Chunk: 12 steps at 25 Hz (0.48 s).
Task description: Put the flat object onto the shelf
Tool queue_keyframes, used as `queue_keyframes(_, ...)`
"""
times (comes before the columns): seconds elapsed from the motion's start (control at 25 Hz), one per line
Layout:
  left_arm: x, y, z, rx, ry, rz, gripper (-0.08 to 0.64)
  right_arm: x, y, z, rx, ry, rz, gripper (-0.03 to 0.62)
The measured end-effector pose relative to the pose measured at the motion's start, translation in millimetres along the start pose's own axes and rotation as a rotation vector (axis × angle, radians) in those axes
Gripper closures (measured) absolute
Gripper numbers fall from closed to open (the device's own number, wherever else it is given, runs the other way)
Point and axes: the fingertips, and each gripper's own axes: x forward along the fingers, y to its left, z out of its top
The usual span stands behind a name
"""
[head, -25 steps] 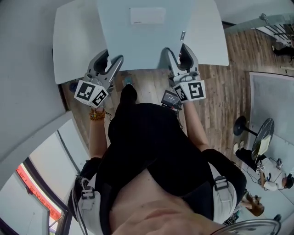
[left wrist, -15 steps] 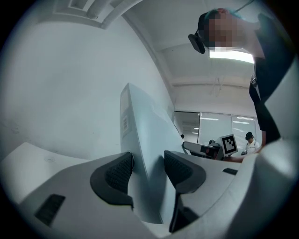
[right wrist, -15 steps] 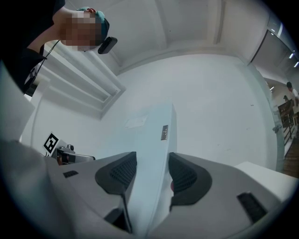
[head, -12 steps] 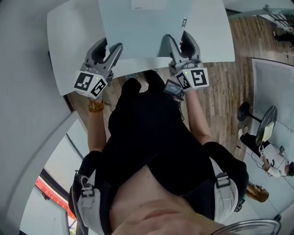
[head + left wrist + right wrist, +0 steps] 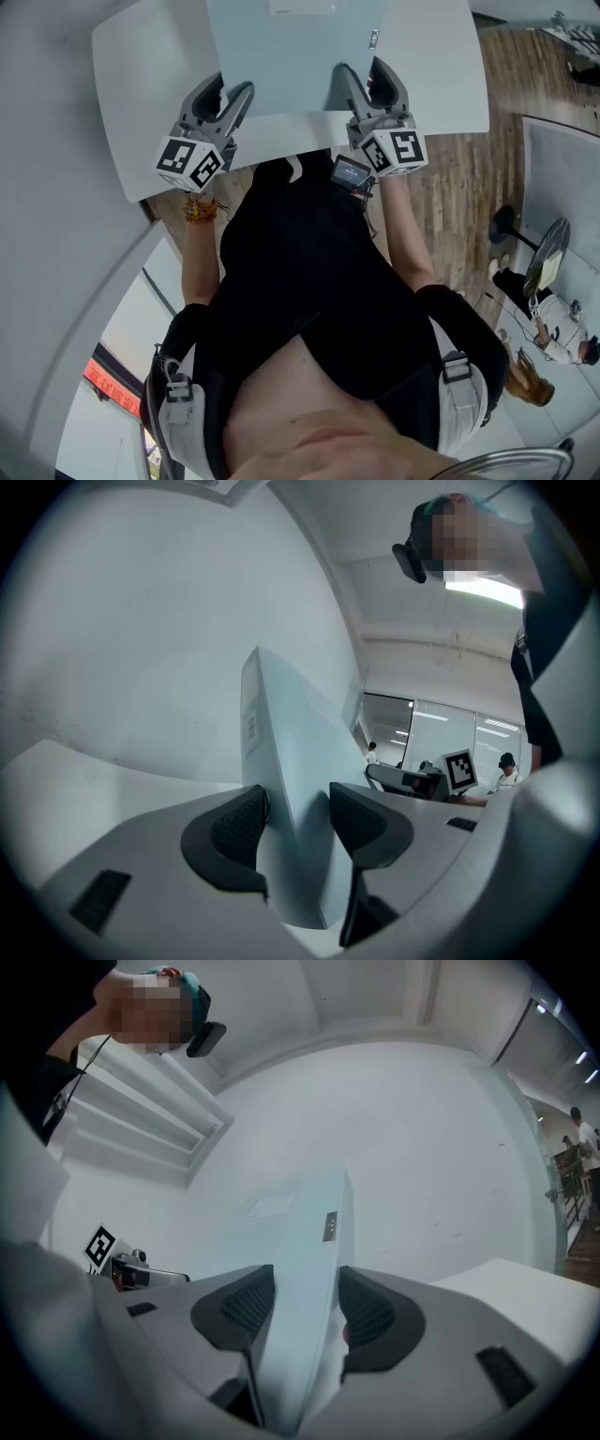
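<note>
The flat object is a thin pale blue-grey panel with a small white label, held level over a white shelf top. My left gripper is shut on its near left edge, and my right gripper is shut on its near right edge. In the left gripper view the panel stands edge-on between the dark pads of the left gripper, which press on both faces. The right gripper view shows the panel likewise clamped in the right gripper. The panel's far end is cut off at the top of the head view.
A pale wall runs along the left of the shelf top. Wooden floor lies to the right, with a black round-footed stand and a white board. People stand at the far right.
Both grippers have carried the panel forward over the white surface. The strip of floor between the person's body and the surface's near edge has closed up. Both grips are unchanged.
</note>
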Motion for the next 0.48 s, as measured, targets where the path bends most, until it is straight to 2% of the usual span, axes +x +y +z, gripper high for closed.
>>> queue_keyframes(0.48,16.4,27.8,-40.3,-0.094,0.117,0.045,0.350,25.3,-19.1,-52.1,0.075,0.149,-0.009,0.380)
